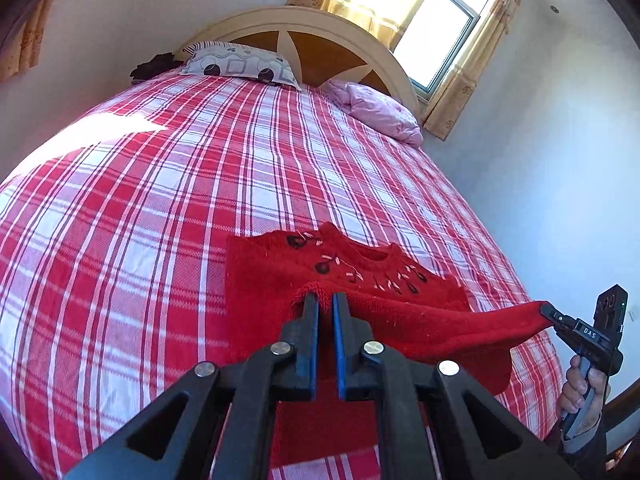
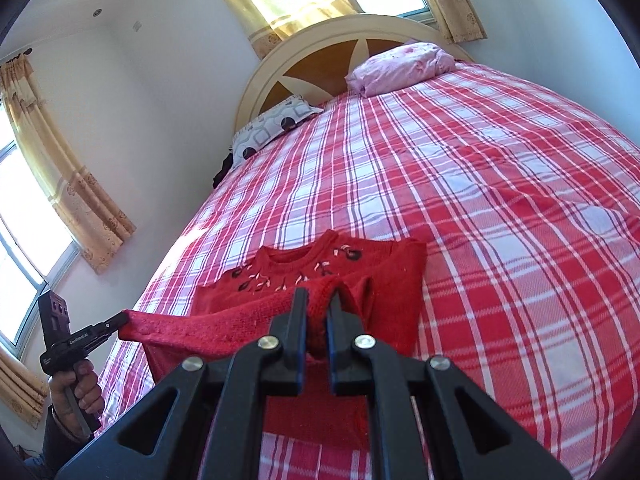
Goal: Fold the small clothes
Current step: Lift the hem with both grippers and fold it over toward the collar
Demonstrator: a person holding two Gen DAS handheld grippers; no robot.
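Note:
A small red knit sweater (image 1: 272,276) with dark embroidered cherries near its neckline lies on the plaid bed, collar pointing toward the headboard. Its lower edge is lifted off the sheet and stretched between both grippers. My left gripper (image 1: 325,300) is shut on one corner of that edge. At the right of the left wrist view, my right gripper (image 1: 549,313), held by a hand (image 1: 580,392), pinches the other corner. In the right wrist view, the right gripper (image 2: 318,298) is shut on a bunched fold of the sweater (image 2: 392,280). The left gripper (image 2: 122,322) grips the far corner.
The red and white plaid bed (image 1: 160,200) reaches back to a rounded headboard (image 1: 320,48). A patterned pillow (image 1: 240,64) and a pink bundle (image 1: 380,112) lie at its head, with a dark item (image 1: 154,66) at the far left corner. A wall and a curtained window (image 1: 440,32) run along the right.

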